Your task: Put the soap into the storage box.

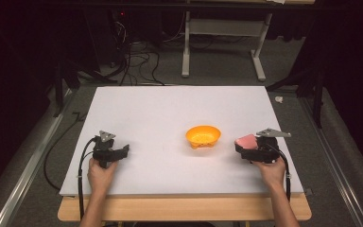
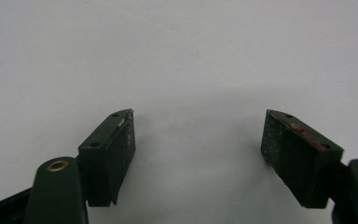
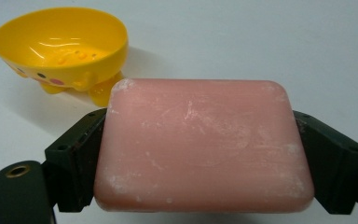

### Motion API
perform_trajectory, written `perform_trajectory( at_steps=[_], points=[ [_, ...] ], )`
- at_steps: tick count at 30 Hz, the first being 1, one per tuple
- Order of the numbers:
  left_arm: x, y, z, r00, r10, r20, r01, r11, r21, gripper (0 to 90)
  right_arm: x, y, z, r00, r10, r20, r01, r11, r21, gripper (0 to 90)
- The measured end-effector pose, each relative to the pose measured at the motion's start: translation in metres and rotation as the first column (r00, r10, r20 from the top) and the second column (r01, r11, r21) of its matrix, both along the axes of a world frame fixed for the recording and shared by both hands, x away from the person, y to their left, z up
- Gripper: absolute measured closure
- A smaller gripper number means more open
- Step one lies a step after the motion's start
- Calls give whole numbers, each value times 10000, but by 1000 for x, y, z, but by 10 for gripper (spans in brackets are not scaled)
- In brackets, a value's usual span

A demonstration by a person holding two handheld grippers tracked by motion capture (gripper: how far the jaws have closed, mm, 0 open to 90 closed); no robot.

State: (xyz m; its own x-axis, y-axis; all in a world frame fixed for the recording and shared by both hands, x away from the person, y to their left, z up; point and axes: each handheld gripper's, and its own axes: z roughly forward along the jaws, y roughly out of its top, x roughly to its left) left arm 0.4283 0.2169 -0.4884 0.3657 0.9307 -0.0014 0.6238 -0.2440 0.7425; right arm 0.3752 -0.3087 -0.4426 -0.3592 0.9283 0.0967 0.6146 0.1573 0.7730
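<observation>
Right tool [image 1: 244,145] clamped on pink soap bar [image 3: 204,145] — just right of yellow bowl [image 1: 203,136] on white table [image 1: 170,109], left tool [image 1: 123,151] jaws spread wide — empty, near table's left front

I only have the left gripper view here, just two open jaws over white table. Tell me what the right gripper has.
Observer: The right gripper is shut on a pink bar of soap, one jaw on each short end.
Operator: Tell me where it could be set down.
Observer: A yellow soap dish stands on the white table, between the two grippers and closer to the right one.
Operator: Check that the dish is free.
Observer: It is empty; in the right gripper view its bowl shows only small drain holes.
</observation>
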Motion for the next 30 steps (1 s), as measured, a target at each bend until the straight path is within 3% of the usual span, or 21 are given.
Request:
perform_trajectory(
  at_steps=[30],
  points=[
    [0, 0, 0, 10000, 7, 16, -7, 10000, -5, 265, -12, 19, 23, 9985, 386, 380, -393, 9991, 184, 135]
  ],
)
